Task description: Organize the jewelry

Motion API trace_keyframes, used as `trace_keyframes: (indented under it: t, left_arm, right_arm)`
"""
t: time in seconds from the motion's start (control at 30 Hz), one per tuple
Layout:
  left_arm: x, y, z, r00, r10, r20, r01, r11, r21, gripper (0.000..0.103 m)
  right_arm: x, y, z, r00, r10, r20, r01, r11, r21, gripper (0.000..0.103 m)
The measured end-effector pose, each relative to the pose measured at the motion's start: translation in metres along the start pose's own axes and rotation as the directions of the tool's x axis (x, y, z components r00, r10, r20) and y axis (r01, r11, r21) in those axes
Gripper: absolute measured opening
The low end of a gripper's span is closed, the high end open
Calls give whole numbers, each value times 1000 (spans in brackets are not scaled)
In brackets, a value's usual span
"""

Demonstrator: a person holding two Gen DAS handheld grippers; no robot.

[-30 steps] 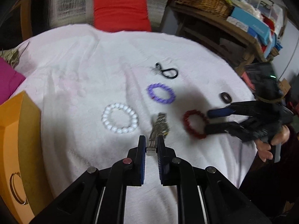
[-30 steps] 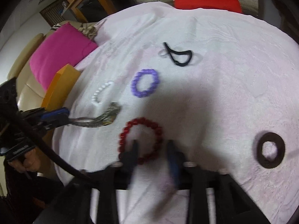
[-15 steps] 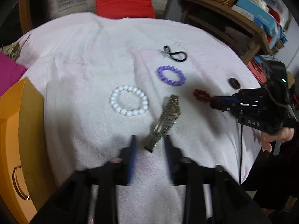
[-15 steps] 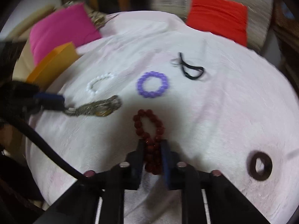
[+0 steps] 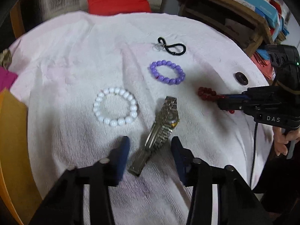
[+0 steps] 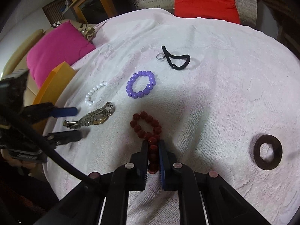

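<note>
Right tongs [image 6: 152, 146]: jaws clamped tight on the near end of the dark red bead bracelet [image 6: 145, 123], squeezing that end flat; the far loop of the bracelet lies on the white towel [image 6: 215, 97]

Left tongs [image 5: 150, 150]: jaws apart and closing, the metal wristwatch [image 5: 165, 121] lying between them on the towel, its clasp end nearest the tongs; the pads do not touch it. In the right view the two blue fingertips [image 6: 65, 112] stand either side of the watch strap

White bead bracelet [image 5: 115, 106]: flat on the towel, just left of the watch in the left view

Purple bead bracelet [image 5: 167, 72]: beyond the watch, apart from it

Black hair tie [image 5: 173, 47]: farther out than the purple bracelet, with a small clear ring [image 6: 160, 56] touching its end

Dark brown ring [image 6: 267, 154]: alone on the towel to the right of the right tongs, well apart from the red bracelet

Orange box [image 5: 11, 140]: at the left edge of the towel

Pink cushion [image 6: 56, 50] and red cushion [image 6: 204, 0]: off the towel, behind it

Wooden shelf [image 5: 225, 5]: at the back right, holding a basket and boxes
</note>
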State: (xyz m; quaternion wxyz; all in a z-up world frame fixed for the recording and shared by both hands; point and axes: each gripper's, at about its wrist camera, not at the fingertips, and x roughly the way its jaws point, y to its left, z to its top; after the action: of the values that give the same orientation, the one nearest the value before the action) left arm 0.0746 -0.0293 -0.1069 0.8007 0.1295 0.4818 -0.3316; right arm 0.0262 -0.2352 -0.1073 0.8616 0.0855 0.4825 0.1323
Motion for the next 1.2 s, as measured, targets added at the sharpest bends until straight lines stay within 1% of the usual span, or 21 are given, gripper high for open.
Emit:
trace_keyframes:
  t: [0.03,0.07,0.1,0.13,0.17,0.23,0.33,0.4,0.5,0.6,0.73,0.87,0.97,1.03,1.07,1.13,1.2]
  left_arm:
    - [1,-2,1,1000,-8,2,8,1000,8,29]
    - [3,-4,1,1000,-18,-4,18,1000,10,24]
    - [3,-5,1,1000,-19,-5,20,1000,11,23]
    - [3,-7,1,1000,-18,-3,18,1000,16,19]
    - [3,-7,1,1000,-22,-2,22,1000,16,18]
    - [1,-7,2,1000,-29,4,29,999,15,16]
    - [-8,-5,3,996,-77,37,77,997,-10,15]
    - [-15,-2,4,993,-107,58,109,993,-33,15]
    - [-24,2,6,985,-147,90,153,986,-62,14]
    - [-38,7,7,975,-177,137,189,978,-83,14]
    - [-64,14,4,964,-172,201,196,975,-106,14]
    - [-99,25,-7,954,-135,266,176,975,-137,13]
    - [-129,39,-19,943,-88,320,153,971,-182,13]
    - [-152,53,-29,932,-49,360,135,966,-220,13]
    - [-168,60,-37,923,-10,386,112,964,-242,13]
    - [-191,74,-55,905,71,418,60,955,-291,13]
    - [-210,98,-80,889,175,422,1,923,-384,13]
  right_arm:
    - [0,0,0,1000,1,2,-1,1000,-2,13]
    - [0,0,-1,1000,1,3,-1,1000,-4,13]
    - [0,0,-1,1000,0,5,0,1000,-3,13]
    - [1,1,-1,1000,-2,6,2,1000,-3,13]
    - [2,2,0,1000,-7,5,7,1000,-3,13]
    - [3,6,1,1000,-12,7,13,1000,-16,15]
    - [2,8,-1,1000,-28,15,28,999,-41,15]
    - [1,13,0,999,-43,21,44,997,-62,11]
    - [-4,18,2,998,-30,48,33,997,-68,11]
    - [-13,24,4,997,19,80,-14,998,-60,11]
    - [-27,27,7,987,109,121,-106,994,-26,11]
    - [-36,36,16,968,191,164,-193,981,-2,11]
    - [-39,53,26,946,253,202,-256,967,-12,11]
    - [-39,69,36,925,303,230,-306,952,-21,11]
    - [-37,80,42,908,339,247,-344,939,-22,11]
    - [-31,100,51,896,371,245,-374,927,-37,11]
    - [-21,131,61,887,404,224,-401,914,-64,11]
